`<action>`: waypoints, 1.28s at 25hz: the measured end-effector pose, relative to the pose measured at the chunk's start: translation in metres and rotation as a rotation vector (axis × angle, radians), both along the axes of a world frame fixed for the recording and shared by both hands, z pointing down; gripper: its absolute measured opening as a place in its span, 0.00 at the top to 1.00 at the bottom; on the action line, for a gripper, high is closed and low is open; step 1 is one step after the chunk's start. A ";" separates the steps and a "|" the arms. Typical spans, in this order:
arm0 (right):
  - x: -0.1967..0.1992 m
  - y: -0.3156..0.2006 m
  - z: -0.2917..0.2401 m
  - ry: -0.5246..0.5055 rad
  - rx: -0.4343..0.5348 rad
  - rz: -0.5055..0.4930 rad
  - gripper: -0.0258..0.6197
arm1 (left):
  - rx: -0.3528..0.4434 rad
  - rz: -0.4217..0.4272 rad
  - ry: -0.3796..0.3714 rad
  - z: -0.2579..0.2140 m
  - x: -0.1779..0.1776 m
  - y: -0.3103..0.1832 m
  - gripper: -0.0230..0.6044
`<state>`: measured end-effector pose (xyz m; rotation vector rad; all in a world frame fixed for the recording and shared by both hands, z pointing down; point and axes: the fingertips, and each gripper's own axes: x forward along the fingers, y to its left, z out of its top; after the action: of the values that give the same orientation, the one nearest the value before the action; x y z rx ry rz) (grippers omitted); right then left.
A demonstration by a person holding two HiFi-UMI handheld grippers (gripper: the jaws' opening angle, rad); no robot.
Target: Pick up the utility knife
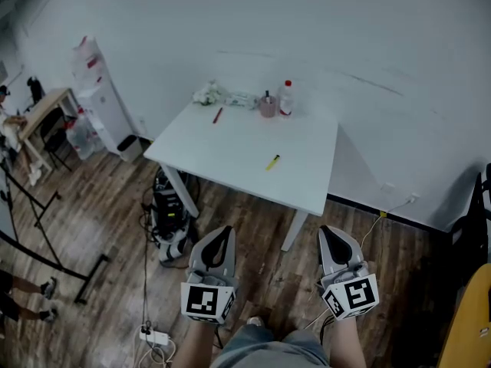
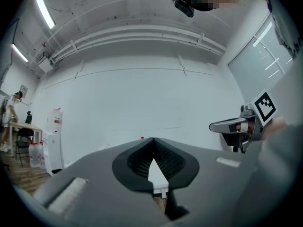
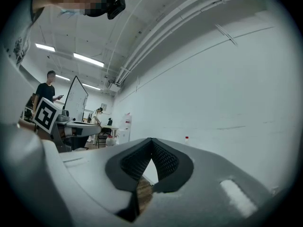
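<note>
Left gripper [image 1: 219, 240] and right gripper [image 1: 334, 240] are both closed and empty, well short of the tabletop [image 1: 230, 140]. The yellow utility knife [image 1: 273, 162] lies toward its near edge. I judge this the approach; next I must reach in and open one gripper.

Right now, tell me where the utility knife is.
Head view: the utility knife lies on the white table, toward its near right edge, alone, in front of the bottle.
</note>
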<state>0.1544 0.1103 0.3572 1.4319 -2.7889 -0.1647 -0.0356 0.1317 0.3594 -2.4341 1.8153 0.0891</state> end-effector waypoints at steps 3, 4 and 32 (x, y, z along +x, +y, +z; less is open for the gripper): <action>-0.007 -0.003 0.001 0.005 0.002 0.009 0.96 | 0.001 0.001 0.000 0.002 -0.009 -0.004 0.93; -0.008 -0.003 0.001 0.008 0.003 0.011 0.96 | 0.001 -0.001 0.002 0.002 -0.012 -0.005 0.93; -0.038 -0.113 0.002 0.017 -0.015 -0.047 0.96 | 0.010 -0.051 0.013 -0.001 -0.041 -0.097 0.93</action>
<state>0.1159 -0.0029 0.3591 1.3563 -2.8056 -0.1546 -0.0764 0.0343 0.3582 -2.3846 1.8761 0.1099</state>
